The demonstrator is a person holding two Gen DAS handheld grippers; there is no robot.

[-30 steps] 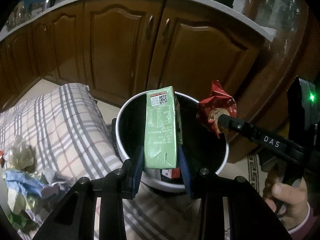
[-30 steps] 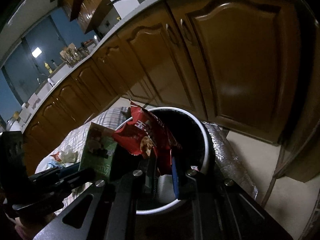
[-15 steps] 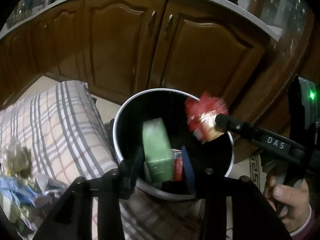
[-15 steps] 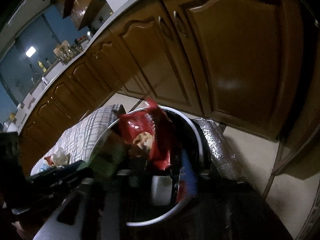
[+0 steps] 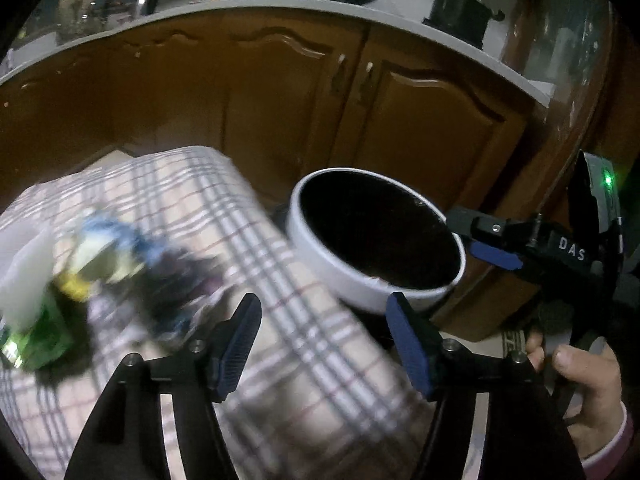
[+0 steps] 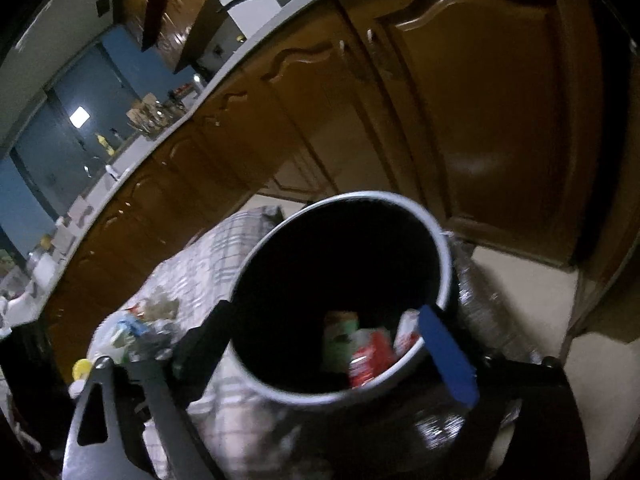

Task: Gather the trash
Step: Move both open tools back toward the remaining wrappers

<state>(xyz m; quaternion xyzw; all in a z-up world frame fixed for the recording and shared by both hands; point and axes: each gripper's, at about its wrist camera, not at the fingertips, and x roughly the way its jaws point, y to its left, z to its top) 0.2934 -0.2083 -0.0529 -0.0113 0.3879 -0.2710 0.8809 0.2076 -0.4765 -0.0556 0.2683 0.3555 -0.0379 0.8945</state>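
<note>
A round bin with a white rim (image 5: pixel 340 284) (image 6: pixel 444 264) stands beside a table with a checked cloth (image 5: pixel 280 280). In the right wrist view a green carton (image 6: pixel 340 340) and a red snack wrapper (image 6: pixel 370 360) lie inside the bin. My left gripper (image 5: pixel 324 344) is open and empty over the cloth's edge, left of the bin. My right gripper (image 6: pixel 328 344) is open and empty right above the bin; it also shows in the left wrist view (image 5: pixel 486 240). A blurred heap of trash (image 5: pixel 100 256) (image 6: pixel 136 328) lies on the cloth to the left.
Brown kitchen cabinets (image 5: pixel 420 120) run close behind the bin under a pale counter (image 5: pixel 400 20) with a wok and a pot. A shiny foil-wrapped pipe (image 6: pixel 480 292) lies beside the bin. Pale floor (image 6: pixel 520 280) shows to the right.
Both grippers opened. The green carton and the red wrapper dropped into the bin. My left gripper has swung left and back toward the cloth and trash heap.
</note>
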